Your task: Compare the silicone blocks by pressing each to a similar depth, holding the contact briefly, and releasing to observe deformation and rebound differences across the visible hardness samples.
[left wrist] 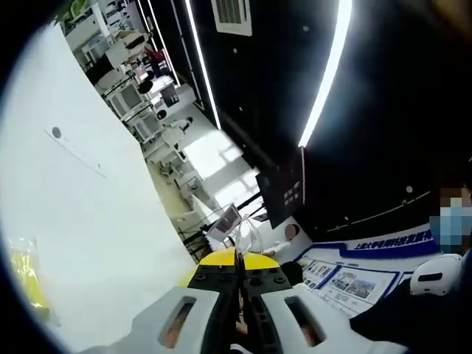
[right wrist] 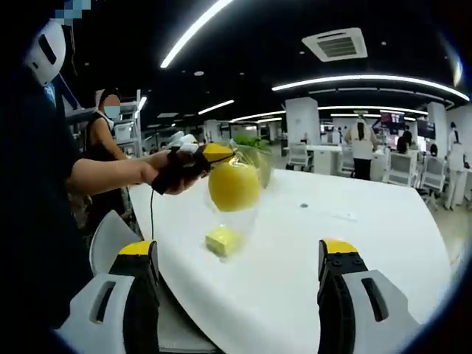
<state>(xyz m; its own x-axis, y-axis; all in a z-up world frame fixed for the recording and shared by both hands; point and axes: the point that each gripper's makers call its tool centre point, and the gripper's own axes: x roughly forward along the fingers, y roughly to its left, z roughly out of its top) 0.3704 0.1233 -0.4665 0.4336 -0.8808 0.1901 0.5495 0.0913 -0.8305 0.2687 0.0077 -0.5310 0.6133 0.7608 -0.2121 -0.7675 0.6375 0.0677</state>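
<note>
Here, in the left gripper view, the left tongs [left wrist: 237, 295] have their yellow-tipped black jaws pressed together with nothing visible between them, tilted above the broad white bench [left wrist: 96, 243]; a yellow packet [left wrist: 26, 273] lies at its edge. In the right gripper view, the right tongs [right wrist: 240, 254] stand wide apart and empty. Ahead, the left tongs [right wrist: 214, 153] hold up a clear plastic bag [right wrist: 236, 192] with a round yellow silicone block [right wrist: 234, 184] inside. A small square yellow silicone block [right wrist: 223, 240] rests on the bench beneath it.

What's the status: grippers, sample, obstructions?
Left gripper shut on clear bag holding yellow ball, lifted. Right gripper open, empty. Yellow block on white table, unobstructed.
</note>
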